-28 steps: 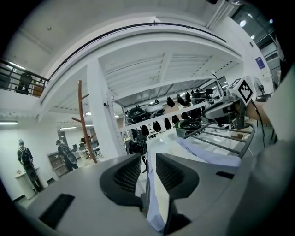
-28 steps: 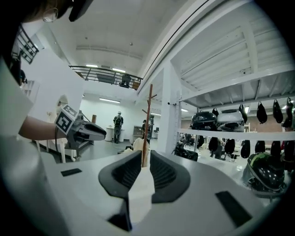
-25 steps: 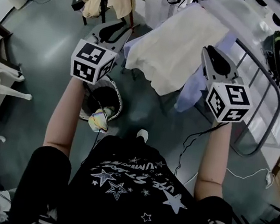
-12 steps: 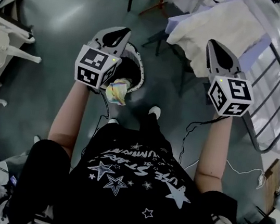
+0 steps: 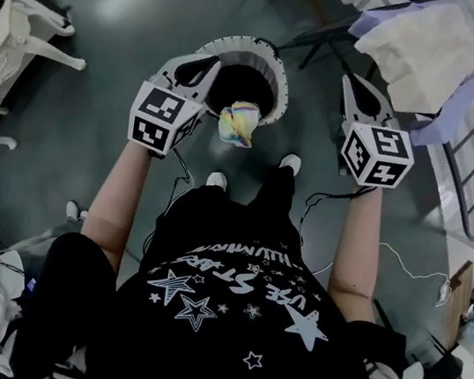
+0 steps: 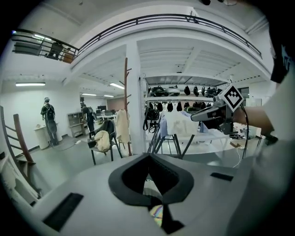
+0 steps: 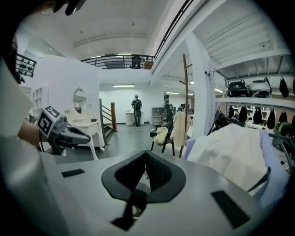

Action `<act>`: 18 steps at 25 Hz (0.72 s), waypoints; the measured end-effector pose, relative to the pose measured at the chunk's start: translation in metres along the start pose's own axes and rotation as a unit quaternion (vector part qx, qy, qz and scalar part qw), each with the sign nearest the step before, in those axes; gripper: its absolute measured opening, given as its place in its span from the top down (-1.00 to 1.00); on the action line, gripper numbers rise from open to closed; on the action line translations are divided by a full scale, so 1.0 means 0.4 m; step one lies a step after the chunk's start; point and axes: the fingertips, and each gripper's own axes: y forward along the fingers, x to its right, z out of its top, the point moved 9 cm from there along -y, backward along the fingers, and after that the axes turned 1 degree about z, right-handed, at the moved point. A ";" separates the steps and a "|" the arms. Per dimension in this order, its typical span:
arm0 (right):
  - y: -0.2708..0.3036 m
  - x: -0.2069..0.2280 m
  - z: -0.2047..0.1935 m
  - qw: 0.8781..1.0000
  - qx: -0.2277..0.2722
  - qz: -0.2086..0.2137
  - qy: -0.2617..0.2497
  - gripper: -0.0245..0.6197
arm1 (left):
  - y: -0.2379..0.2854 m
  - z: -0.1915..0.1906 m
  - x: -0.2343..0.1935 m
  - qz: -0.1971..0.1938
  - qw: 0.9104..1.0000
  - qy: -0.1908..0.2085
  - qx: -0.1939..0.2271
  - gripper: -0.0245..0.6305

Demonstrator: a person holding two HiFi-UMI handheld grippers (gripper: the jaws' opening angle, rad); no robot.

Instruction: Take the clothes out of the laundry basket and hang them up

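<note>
Left claw [image 5: 211, 62], right claw [image 5: 350, 79] clenched, empty. Laundry basket [image 5: 278, 73] interior dark; pastel garment [image 5: 238, 124] over rim.

The floor [image 5: 104, 74] is smooth and faintly glossy, with a pale sheen on it. The laundry basket [image 5: 242, 45] has a soft-looking white rim, and the cloth [image 5: 238, 124] at its edge shimmers in rainbow tints. The cream cloth [image 5: 425, 44] looks matt and soft. The shirt [image 5: 226, 316] is matt black cloth with white print. The left gripper [image 6: 149, 159] and right gripper [image 7: 145, 154] have matt grey plastic shells and dull black jaws.
</note>
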 end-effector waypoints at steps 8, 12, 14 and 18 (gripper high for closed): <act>-0.033 -0.160 -0.227 0.995 -0.080 -0.036 0.054 0.89 | -0.063 -0.214 -0.018 -0.052 0.997 -0.011 -0.047 0.86; -0.054 -0.207 -0.364 0.988 -0.122 -0.052 0.078 0.89 | -0.051 -0.331 0.007 -0.079 0.993 -0.040 -0.078 0.86; -0.062 -0.228 -0.431 0.984 -0.142 -0.058 0.095 0.89 | -0.041 -0.384 0.023 -0.087 0.991 -0.041 -0.097 0.86; -0.058 -0.271 -0.575 0.974 -0.188 -0.051 0.115 0.89 | -0.027 -0.479 0.052 -0.096 0.986 -0.044 -0.126 0.86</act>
